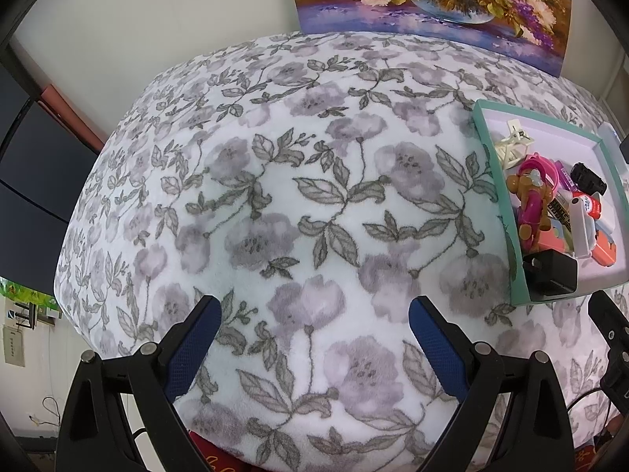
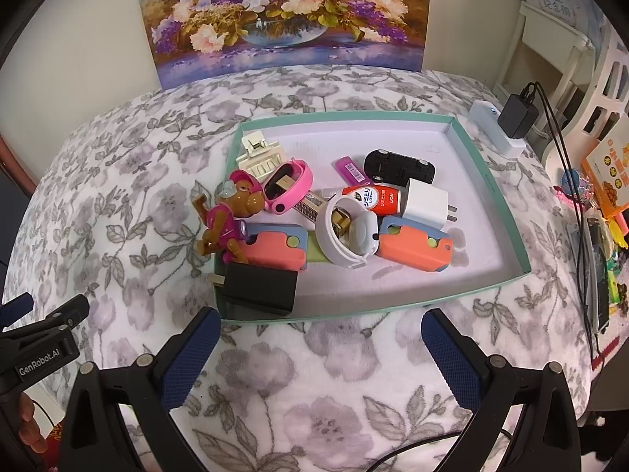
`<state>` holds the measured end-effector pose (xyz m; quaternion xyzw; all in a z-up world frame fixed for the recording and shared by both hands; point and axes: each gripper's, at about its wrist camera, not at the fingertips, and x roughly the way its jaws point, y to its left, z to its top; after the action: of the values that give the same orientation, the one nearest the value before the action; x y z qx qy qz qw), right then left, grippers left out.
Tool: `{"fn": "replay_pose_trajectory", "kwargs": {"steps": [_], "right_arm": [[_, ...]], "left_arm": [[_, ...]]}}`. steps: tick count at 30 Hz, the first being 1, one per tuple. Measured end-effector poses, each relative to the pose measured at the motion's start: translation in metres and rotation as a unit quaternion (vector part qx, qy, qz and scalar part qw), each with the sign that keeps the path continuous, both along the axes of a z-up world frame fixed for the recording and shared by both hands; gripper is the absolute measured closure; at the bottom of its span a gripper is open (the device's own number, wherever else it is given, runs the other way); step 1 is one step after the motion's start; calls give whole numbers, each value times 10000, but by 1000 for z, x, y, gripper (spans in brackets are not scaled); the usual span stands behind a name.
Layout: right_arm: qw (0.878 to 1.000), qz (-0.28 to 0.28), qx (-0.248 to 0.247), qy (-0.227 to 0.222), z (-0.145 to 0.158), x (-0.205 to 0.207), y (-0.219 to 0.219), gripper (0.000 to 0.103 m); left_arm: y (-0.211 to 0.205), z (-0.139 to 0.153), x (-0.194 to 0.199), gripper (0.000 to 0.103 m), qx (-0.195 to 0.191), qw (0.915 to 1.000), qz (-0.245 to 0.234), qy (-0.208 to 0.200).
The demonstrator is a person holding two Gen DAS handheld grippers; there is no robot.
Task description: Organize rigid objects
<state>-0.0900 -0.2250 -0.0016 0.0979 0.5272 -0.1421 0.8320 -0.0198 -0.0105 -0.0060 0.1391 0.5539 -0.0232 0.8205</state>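
A floral fleece blanket covers a table; a shallow teal-rimmed tray sits on it in the centre of the right wrist view, and at the right edge of the left wrist view. The right gripper hovers at the bottom of its frame just before the tray's near rim, jaws wide apart and holding nothing; the left gripper hangs over bare blanket at the bottom of its own frame, jaws likewise spread and empty, well apart from the tray.

All the rigid objects lie heaped in the tray's left half: a black charger in the near left corner; a brown and pink toy dog leaning over the left rim; a pink watch; a cream hair clip at the far left; two coral cases; a white watch; a white plug; a red and white bottle; a black toy car and a purple lighter behind them. The tray's right half is bare.

The pile is the risk: pieces overlap and touch, so closing on one may drag or tip a neighbour; the dog, apparently balanced on the rim, could topple onto the blanket; the white watch band may be hooked over something beneath it, though that is hard to see.
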Motion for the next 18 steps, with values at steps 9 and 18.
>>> {"fn": "replay_pose_trajectory", "kwargs": {"steps": [9, 18], "right_arm": [[10000, 18, -6, 23, -2, -1, 0, 0], [10000, 29, -14, 39, -3, 0, 1, 0]], "left_arm": [[1, 0, 0, 7, 1, 10000, 1, 6], [1, 0, 1, 7, 6, 10000, -11, 9]]}}
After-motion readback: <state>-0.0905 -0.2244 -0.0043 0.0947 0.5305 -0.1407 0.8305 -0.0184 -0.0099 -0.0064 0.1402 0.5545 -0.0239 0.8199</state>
